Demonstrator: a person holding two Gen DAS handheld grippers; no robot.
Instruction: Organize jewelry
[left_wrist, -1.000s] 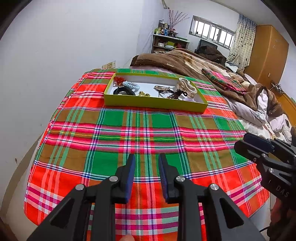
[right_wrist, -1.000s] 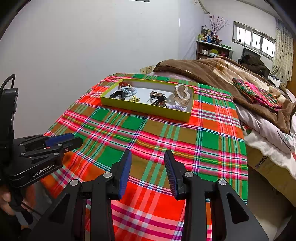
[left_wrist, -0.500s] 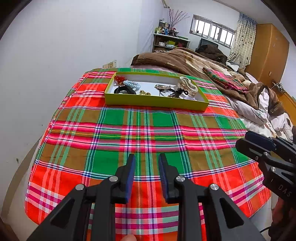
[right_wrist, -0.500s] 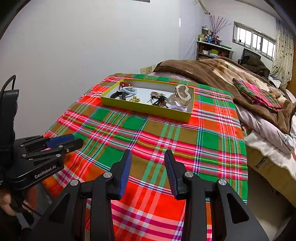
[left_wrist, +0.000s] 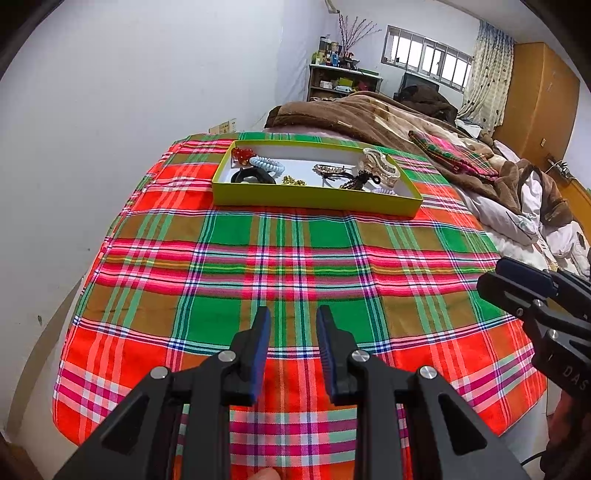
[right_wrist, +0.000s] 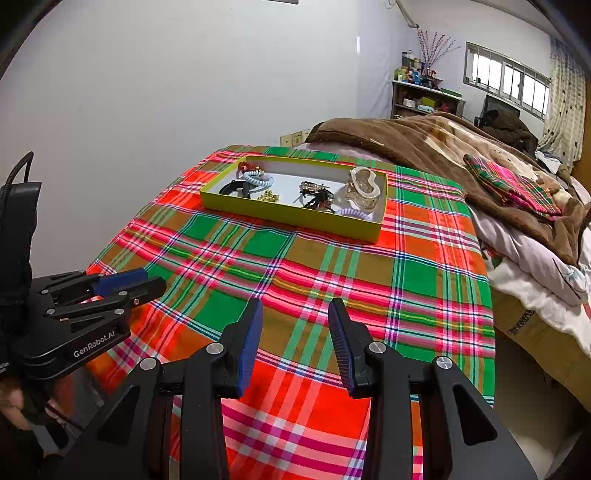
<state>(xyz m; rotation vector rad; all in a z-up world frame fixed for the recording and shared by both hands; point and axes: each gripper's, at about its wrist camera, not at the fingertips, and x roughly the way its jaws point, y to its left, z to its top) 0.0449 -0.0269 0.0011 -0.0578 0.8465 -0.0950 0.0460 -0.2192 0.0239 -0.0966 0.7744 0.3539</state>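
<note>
Nothing has really moved since the earlier frames: both grippers are sitting in the same spots, tray contents unchanged. Left gripper (left_wrist: 291, 317) is hovering over the near end of the plaid cloth (left_wrist: 280, 258), jaws narrowly parted, nothing between them. Right gripper (right_wrist: 295, 310) is hanging beside it over the same cloth, gap a bit wider, also empty. Each one is showing at the edge of the other's view.

Farther out, the yellow-green tray (right_wrist: 295, 218) is lying flat on the far part of the cloth, well apart from both grippers. Inside: black hair clip (right_wrist: 232, 188) and pale blue coil tie (right_wrist: 258, 180) at the left end, red beaded piece (left_wrist: 242, 153) in the far left corner, small gold piece (right_wrist: 268, 196) near the front wall, dark beaded tangle (right_wrist: 319, 199) mid-tray, big beige claw clip (right_wrist: 364, 186) at the right end, lilac coil tie (right_wrist: 354, 213) just in front of it.

Behind, a brown blanket (right_wrist: 424, 147) is piling up on the bed.
</note>
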